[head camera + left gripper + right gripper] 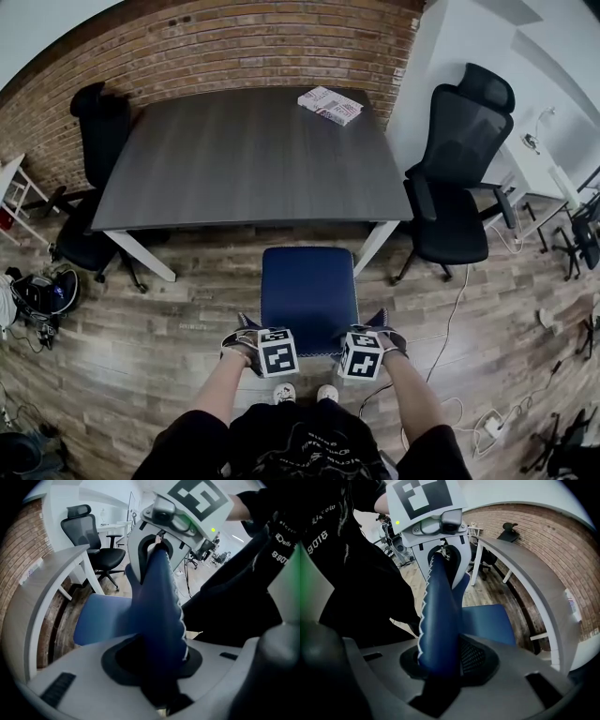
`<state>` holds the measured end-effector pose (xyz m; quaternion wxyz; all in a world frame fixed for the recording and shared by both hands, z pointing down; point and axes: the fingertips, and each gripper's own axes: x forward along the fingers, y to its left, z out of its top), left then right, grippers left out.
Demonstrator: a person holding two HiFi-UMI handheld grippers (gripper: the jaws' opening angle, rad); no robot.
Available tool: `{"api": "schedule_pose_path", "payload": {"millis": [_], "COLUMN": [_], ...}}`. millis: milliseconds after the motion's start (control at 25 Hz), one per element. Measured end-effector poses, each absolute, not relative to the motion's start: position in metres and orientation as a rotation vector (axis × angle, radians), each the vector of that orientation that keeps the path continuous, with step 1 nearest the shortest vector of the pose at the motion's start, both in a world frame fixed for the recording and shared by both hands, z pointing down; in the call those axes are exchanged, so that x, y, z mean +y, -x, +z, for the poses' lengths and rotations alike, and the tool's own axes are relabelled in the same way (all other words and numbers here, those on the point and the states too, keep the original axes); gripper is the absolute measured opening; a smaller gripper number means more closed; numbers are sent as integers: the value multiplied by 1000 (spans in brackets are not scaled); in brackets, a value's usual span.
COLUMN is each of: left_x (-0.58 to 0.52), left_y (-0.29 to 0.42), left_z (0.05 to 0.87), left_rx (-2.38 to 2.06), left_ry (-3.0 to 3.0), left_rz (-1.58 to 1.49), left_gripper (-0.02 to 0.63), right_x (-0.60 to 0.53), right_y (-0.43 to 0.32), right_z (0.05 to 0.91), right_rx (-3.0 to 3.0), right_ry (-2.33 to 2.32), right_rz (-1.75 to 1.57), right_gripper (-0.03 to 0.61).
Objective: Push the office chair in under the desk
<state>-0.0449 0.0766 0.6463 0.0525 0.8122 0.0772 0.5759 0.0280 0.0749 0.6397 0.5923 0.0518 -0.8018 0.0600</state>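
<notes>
Office chair (309,286): blue upholstery, matte. The seat (101,618) is squarish with rounded corners. The backrest (440,620) is a thin padded panel with white zigzag stitching along its edge.

Left gripper (248,336): jaws clamped on the left end of the backrest's top edge, with blue fabric filling the gap between the pads. Right gripper (377,333): jaws clamped the same way on the right end. Each gripper shows in the other's view at the far end of the backrest. Both point steeply down.

Desk (244,159): rectangular top in dark grey wood-grain laminate with a thin light edge, on white slanted legs (141,255). A flat patterned book (330,105) lies at the far right corner of the top.

Room: red brick wall (234,47) along the desk's far edge, white wall to the right. The floor (169,328) is worn wood-look planks, with a white cable (459,291) trailing at the right. 2 black chairs stand by: 1 (94,187) at the desk's left edge, and 1 mesh high-back (459,178) off its right edge.

Position: the office chair stands on the floor at the middle of the desk's near edge, between the 2 near legs. The seat's front is close to that edge, and most of the seat is outside it.

Orientation: the seat faces the desk and the backrest is toward the person. The backrest's long axis runs parallel to the desk's near edge.
</notes>
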Motion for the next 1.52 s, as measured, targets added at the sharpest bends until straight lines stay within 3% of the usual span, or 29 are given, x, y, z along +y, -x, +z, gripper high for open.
{"api": "schedule_pose_path", "payload": {"millis": [1520], "left_x": [19], "left_y": [30], "left_z": [643], "left_rx": [217], "left_ry": [-2445], "left_rz": [1753], "left_gripper": [123], "right_x": [16], "right_y": [-43], "right_z": [637], "right_rx": [-1875], "right_ry": [-90], "right_rz": [111], "right_gripper": [100]}}
